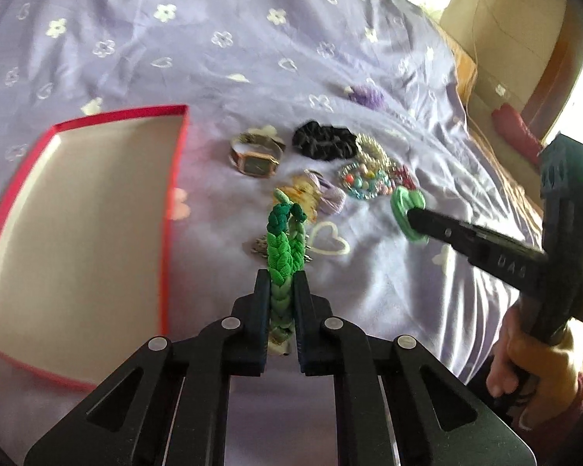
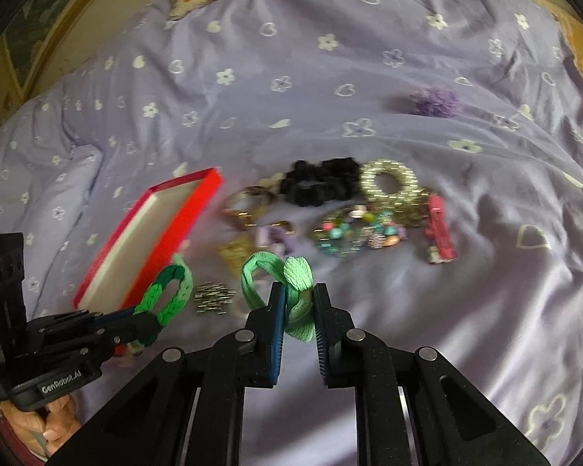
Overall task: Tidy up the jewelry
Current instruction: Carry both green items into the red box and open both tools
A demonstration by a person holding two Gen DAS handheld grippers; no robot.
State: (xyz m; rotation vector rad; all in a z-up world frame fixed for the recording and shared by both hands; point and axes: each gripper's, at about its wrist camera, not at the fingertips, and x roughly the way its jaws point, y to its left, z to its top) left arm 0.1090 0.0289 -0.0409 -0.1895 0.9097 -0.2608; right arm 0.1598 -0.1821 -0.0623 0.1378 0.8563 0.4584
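Note:
A green braided hair tie [image 1: 281, 248] sticks out ahead of my left gripper [image 1: 281, 275], which is shut on it just above the lilac bedsheet. In the right wrist view the same tie [image 2: 167, 291] loops out of the left gripper [image 2: 144, 322] at lower left. My right gripper [image 2: 299, 291] is shut on a light green hair tie [image 2: 297, 272]. The left wrist view shows this tie [image 1: 402, 204] at the tip of the right gripper [image 1: 410, 215]. An open red box [image 1: 77, 209] with a bare pale inside lies to the left [image 2: 167, 225].
On the sheet beyond the grippers lie a watch [image 1: 256, 155], a black scrunchie [image 1: 322, 141], beaded bracelets [image 1: 369, 182], a gold spiral tie [image 2: 388, 178], a pink clip [image 2: 439, 229], small metal clips [image 2: 212, 299] and, farther back, a purple scrunchie [image 1: 365, 95].

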